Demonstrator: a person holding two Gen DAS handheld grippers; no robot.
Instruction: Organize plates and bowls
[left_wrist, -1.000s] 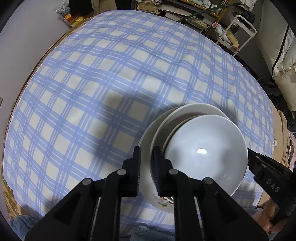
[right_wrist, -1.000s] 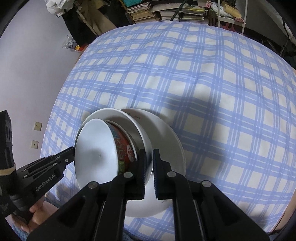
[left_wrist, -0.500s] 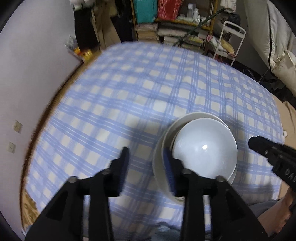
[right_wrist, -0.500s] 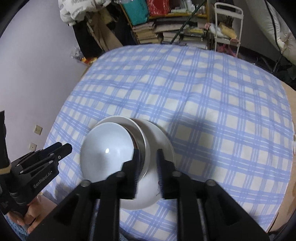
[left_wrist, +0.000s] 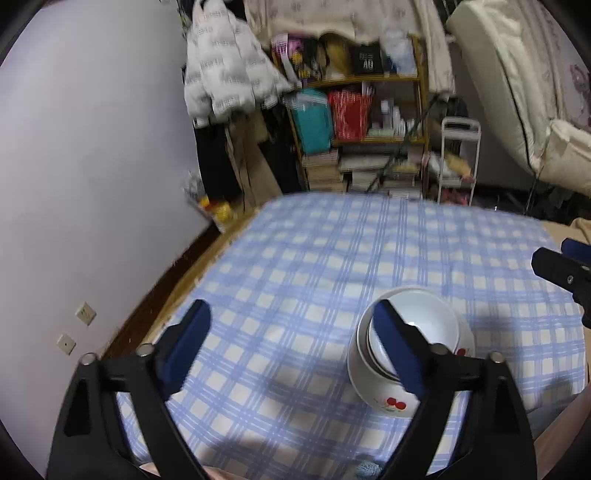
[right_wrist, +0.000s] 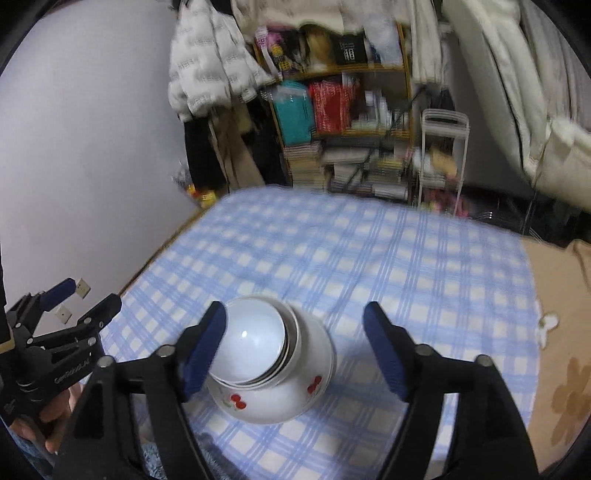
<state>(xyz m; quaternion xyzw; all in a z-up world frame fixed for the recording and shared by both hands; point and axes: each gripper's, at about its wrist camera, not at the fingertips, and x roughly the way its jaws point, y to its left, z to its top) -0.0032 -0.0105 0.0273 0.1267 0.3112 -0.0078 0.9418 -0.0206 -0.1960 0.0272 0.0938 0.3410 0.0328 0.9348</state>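
Observation:
A stack of dishes stands on the blue-and-white checked tablecloth (left_wrist: 332, 258) near its front edge. On top sits a plain white bowl (left_wrist: 424, 321) (right_wrist: 255, 339), nested in other bowls. At the bottom lies a white plate with red cherries (left_wrist: 391, 404) (right_wrist: 306, 391). My left gripper (left_wrist: 291, 314) hangs above and to the left of the stack, its jaws opening wide with nothing between them. My right gripper (right_wrist: 295, 314) hovers above the stack's near right side. Its jaws are opening too, and the pads touch nothing. Each gripper shows at the edge of the other's view (left_wrist: 554, 269) (right_wrist: 88, 295).
A white wall (left_wrist: 92, 147) runs along the left of the table. Behind the table stand a cluttered shelf of books and bags (left_wrist: 354, 122), hanging clothes (left_wrist: 229, 74) and a white metal rack (left_wrist: 458, 162). A brown cover with a flower print (right_wrist: 565, 373) lies to the right.
Both grippers let go of the plate's rim and opened wide. Both rose and drew back from the stack, and both views tilted up to take in the room.

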